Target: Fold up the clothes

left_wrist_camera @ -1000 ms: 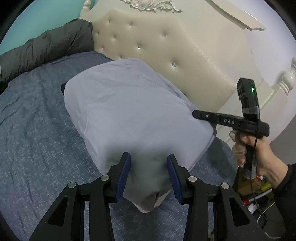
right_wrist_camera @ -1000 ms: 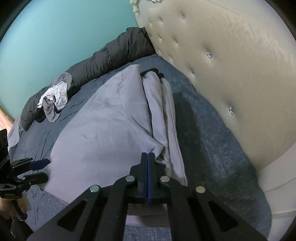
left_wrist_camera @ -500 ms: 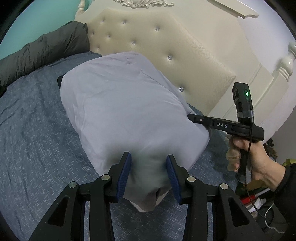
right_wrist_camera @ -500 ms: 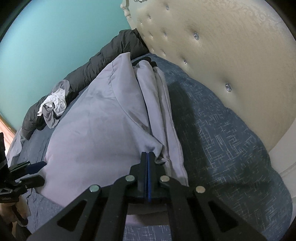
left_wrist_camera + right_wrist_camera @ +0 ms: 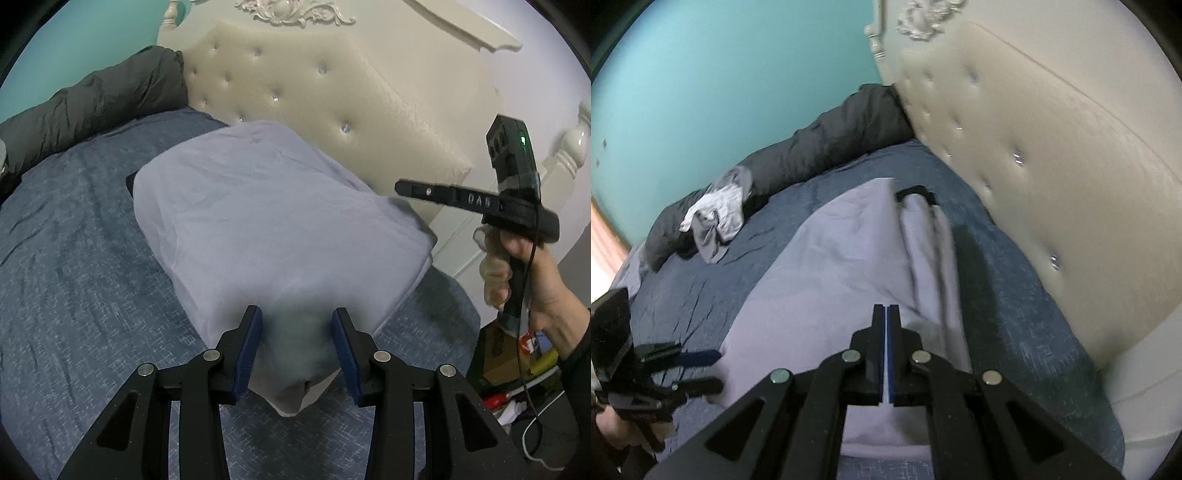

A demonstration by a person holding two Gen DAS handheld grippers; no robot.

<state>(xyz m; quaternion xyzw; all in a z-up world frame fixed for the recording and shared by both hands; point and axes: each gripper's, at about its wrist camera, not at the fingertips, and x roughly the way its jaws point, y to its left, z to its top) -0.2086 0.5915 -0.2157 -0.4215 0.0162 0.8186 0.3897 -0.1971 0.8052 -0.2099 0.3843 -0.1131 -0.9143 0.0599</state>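
Two grippers share one lavender garment [image 5: 280, 221] spread mid-frame on the blue bedspread [image 5: 74, 266]: the left gripper [image 5: 297, 347] bunches its near hem, the right gripper [image 5: 886, 325] is clenched on a corner, likely lifting that edge to fold it over.

Lavender garment [image 5: 273, 221], mottled blue bedspread [image 5: 74, 280]

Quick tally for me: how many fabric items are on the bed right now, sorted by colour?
Lavender garment: 1
Dark grey duvet roll: 1
White-and-grey crumpled clothes pile: 1
Total: 3
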